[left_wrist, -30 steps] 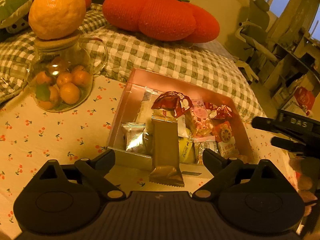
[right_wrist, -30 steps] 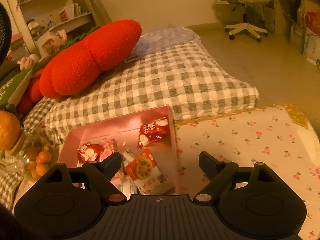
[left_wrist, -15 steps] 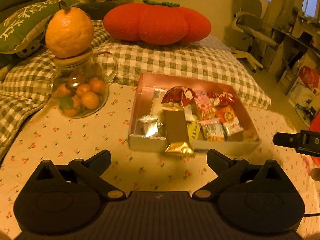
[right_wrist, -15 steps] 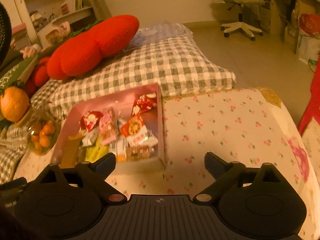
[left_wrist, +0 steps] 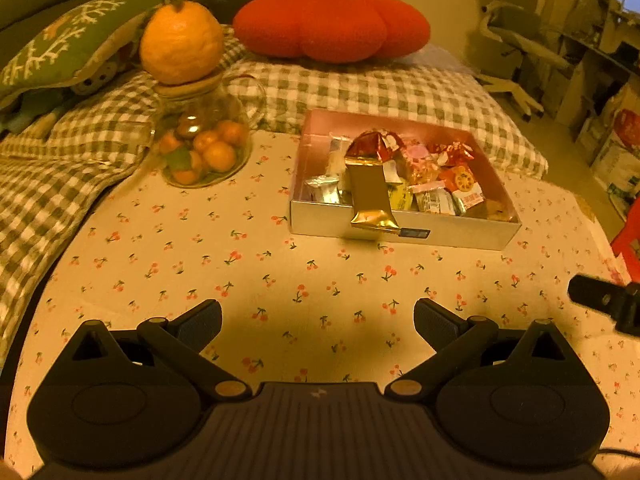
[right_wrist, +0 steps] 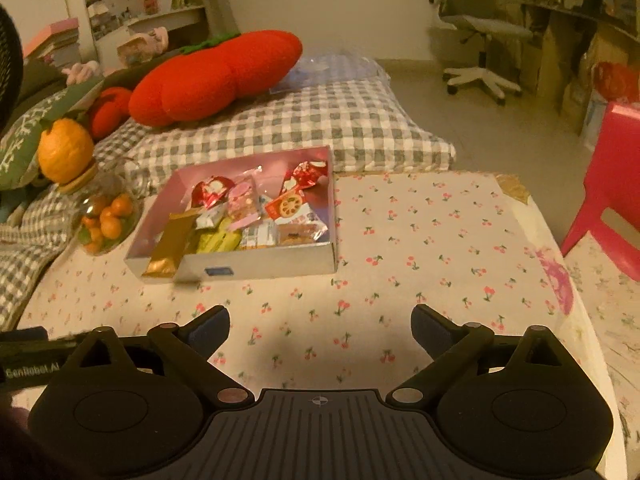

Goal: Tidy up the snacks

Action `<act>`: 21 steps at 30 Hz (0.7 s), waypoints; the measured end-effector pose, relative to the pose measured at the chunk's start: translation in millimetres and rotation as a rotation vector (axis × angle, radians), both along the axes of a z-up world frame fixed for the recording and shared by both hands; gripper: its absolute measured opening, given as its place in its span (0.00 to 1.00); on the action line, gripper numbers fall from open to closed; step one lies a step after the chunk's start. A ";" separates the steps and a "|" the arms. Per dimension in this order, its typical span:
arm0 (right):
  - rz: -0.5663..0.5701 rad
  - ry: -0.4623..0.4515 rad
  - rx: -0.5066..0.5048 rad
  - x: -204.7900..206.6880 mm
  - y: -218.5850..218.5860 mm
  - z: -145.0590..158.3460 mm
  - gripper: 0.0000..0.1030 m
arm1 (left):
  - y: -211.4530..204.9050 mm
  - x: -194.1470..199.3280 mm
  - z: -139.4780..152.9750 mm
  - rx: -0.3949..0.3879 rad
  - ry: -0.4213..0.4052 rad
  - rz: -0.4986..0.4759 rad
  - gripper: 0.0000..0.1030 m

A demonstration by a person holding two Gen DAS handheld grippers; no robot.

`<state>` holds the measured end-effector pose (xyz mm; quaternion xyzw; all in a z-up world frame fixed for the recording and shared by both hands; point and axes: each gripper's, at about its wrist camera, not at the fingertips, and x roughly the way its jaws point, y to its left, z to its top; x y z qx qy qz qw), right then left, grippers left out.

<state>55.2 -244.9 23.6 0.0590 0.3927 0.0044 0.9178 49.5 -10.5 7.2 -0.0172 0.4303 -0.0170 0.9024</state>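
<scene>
The left gripper hangs above the worktop, which is covered in a cloth printed with small cherries, and its 2 fingers stand wide apart with nothing between them. The right gripper is held the same way over the cloth, fingers spread and empty; a dark part of it also shows at the right edge of the left wrist view. Both are well back from the box, a shallow tray with a pale front wall and a pink inside, which sits on the worktop near its far edge. The snacks lie heaped inside the box: red wrappers at the back, a pink packet, a yellow one, silver packets at the left and a red packet with a round orange picture at the right. 1 gold packet lies tilted over the front wall, its lower end hanging outside the box and its upper end resting on the pile. Left of the box, apart from it, stands a glass jar holding small oranges, with a big orange sitting on its lid. Behind the worktop runs a checked blanket, and on it rests a red tomato-shaped cushion. A green pillow lies at the far left, an office chair stands at the back of the room, and a red stool is beside the right end of the worktop.
</scene>
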 end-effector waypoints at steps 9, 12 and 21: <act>-0.046 -0.004 -0.005 -20.5 10.1 5.7 0.97 | -11.2 -22.3 8.2 0.100 -0.030 -0.027 1.00; -0.005 -0.037 -0.035 -26.4 22.3 11.3 0.97 | -11.5 -27.1 11.2 0.115 -0.042 -0.020 1.00; 0.040 -0.113 -0.049 -40.8 41.3 28.5 0.97 | -2.6 -35.4 24.1 0.112 -0.077 0.062 1.00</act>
